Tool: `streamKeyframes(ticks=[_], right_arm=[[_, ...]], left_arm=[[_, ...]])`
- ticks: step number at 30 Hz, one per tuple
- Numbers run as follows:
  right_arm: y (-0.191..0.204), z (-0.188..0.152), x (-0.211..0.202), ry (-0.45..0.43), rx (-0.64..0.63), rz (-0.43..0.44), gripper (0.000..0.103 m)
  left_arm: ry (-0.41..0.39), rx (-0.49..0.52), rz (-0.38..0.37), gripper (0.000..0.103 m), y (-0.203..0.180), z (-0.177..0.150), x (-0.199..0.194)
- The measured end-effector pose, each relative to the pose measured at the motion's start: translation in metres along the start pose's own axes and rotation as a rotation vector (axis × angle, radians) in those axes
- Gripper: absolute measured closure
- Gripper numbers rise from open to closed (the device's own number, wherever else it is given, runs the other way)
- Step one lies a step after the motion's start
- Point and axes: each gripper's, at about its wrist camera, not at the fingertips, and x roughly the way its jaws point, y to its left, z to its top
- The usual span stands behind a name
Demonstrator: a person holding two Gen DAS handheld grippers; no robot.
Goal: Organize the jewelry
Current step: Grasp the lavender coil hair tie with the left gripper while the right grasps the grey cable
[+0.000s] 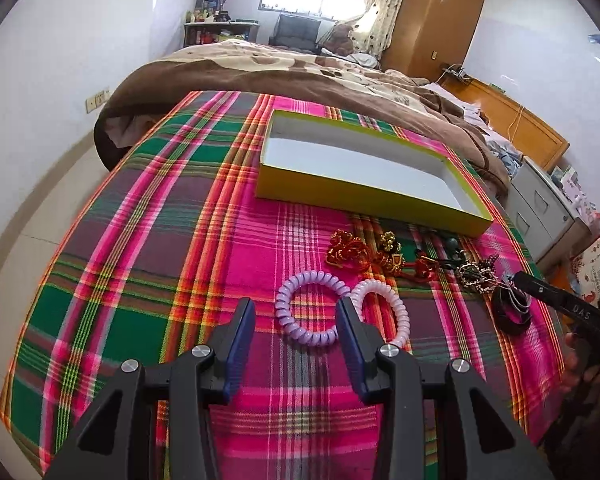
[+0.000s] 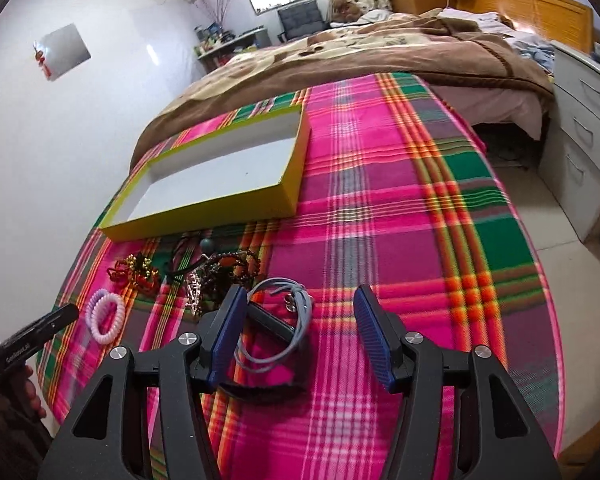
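The left gripper hangs with jaws spread wide and nothing held, the lilac coil band lying between its tips on the plaid cloth; the pink coil band touches it at 3 o'clock; the yellow box sits bare at 12 o'clock, the red and gold trinkets between. The right gripper is likewise wide open and grips nothing, a grey cord loop by its left pad. Best, I judge, to straddle one side of the lilac coil only, pinch low, and lift clear of its neighbour.
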Motion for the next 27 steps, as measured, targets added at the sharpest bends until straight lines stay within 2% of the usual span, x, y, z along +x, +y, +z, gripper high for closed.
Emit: streamKeyframes(ticks=[2,4,7,10,12,19,27], right_arm=[[0.0,0.001,0.004,0.009,-0.002,0.005,0.059],[0.002,0.002,0.005,0.01,-0.008,0.011,0.06],[0.0,0.003,0.004,0.01,0.0,0.043,0.074],[0.003,0.004,0.004,0.009,-0.013,0.028,0.083],[0.005,0.004,0.006,0.012,-0.016,0.028,0.094],[0.007,0.003,0.0,-0.015,-0.017,0.031,0.097],[0.007,0.009,-0.016,-0.073,0.006,0.042,0.097]], left_arm=[[0.01,-0.004,-0.019,0.062,0.001,0.001,0.003],[0.016,-0.001,-0.006,0.062,0.002,0.003,0.006],[0.031,0.018,0.005,0.062,0.0,0.004,0.011],[0.054,0.041,0.05,0.062,0.0,0.005,0.017],[0.065,0.051,0.065,0.062,0.001,0.004,0.02],[0.07,0.103,0.088,0.062,-0.001,0.003,0.025],[0.061,0.118,0.107,0.086,0.001,0.005,0.025]])
